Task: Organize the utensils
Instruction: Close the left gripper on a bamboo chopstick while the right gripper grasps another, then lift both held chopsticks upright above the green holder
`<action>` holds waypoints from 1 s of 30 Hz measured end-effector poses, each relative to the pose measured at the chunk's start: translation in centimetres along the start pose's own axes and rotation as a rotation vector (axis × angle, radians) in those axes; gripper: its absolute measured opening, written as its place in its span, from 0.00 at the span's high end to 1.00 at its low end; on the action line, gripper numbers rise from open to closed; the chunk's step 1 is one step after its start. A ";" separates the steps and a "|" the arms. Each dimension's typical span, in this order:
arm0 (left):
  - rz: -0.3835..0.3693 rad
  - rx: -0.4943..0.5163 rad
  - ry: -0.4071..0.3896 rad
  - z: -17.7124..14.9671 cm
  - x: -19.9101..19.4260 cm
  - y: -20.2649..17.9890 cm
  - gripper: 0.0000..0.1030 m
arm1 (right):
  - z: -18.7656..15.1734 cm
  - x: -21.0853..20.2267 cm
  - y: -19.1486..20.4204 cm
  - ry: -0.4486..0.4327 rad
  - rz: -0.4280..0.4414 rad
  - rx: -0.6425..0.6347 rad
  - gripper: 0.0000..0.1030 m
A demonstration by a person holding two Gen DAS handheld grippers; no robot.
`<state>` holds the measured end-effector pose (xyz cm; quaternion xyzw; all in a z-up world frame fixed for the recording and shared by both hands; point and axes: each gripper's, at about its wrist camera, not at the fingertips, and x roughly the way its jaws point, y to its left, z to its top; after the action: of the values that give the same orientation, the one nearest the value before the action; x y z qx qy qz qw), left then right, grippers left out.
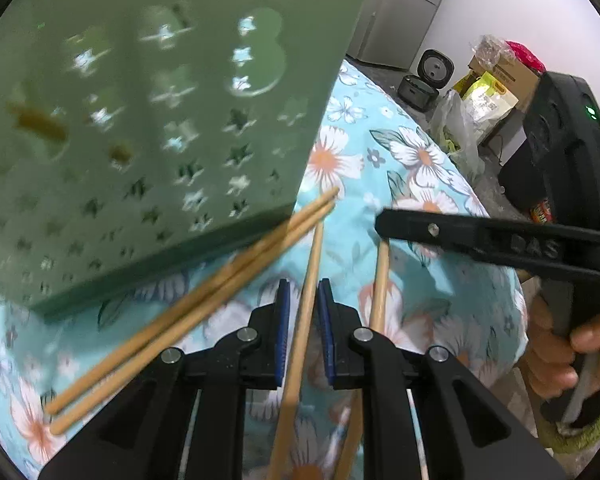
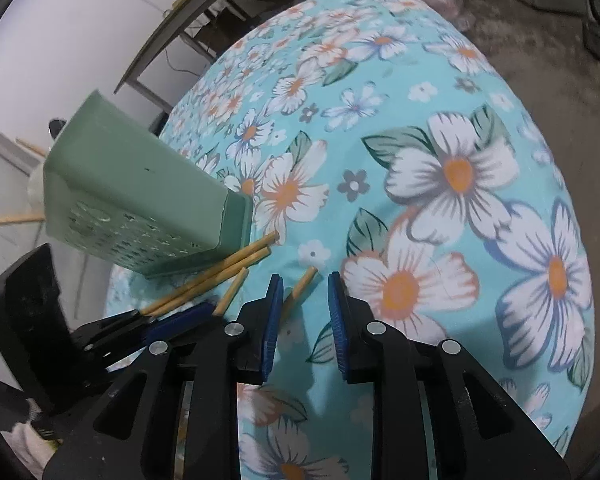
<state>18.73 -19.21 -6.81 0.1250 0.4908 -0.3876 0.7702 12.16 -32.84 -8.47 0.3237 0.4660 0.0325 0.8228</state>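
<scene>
Left tongs (image 1: 303,300) straddle a chopstick (image 1: 306,300); green holder (image 1: 140,120) beside.

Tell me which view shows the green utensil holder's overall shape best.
The right wrist view: the green utensil holder appears nearly whole, tilted, with its solid side, perforated face and base visible. The left wrist view shows only a blurred close-up of its star-perforated face.
</scene>
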 end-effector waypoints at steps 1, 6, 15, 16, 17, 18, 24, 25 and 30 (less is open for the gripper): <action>0.005 0.006 -0.004 0.2 0.3 -0.1 0.87 | 0.0 -0.1 -0.2 0.002 0.008 0.009 0.78; 0.035 0.034 -0.033 0.9 1.4 -1.0 0.87 | 0.1 0.4 -0.5 0.006 0.044 0.051 0.77; 0.039 0.039 -0.061 0.5 1.3 -1.7 0.92 | 0.3 0.8 -0.3 -0.015 0.042 0.064 0.87; 0.035 0.039 -0.062 0.4 1.1 -1.7 0.93 | 0.4 0.8 -0.4 -0.016 0.052 0.075 0.87; 0.030 0.039 -0.062 0.4 0.8 -1.7 0.95 | 0.4 0.8 -0.4 -0.018 0.060 0.081 0.88; 0.025 0.037 -0.063 0.3 0.6 -1.5 0.95 | 0.4 0.7 -0.4 -0.021 0.071 0.086 0.89; -0.009 0.010 -0.098 0.4 -1.5 -1.5 0.95 | 0.8 -1.8 0.4 -0.066 0.123 0.066 0.92; -0.014 0.004 -0.111 0.5 -2.2 -1.4 0.95 | 0.9 -2.3 0.6 -0.075 0.128 0.057 0.92; -0.061 -0.032 -0.186 0.6 -6.3 -0.7 0.95 | 1.2 -5.5 2.4 -0.142 0.150 0.001 0.94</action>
<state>17.22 -17.04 -0.96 0.0610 0.4271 -0.4130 0.8021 10.61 -33.48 -2.56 0.3597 0.3811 0.0707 0.8487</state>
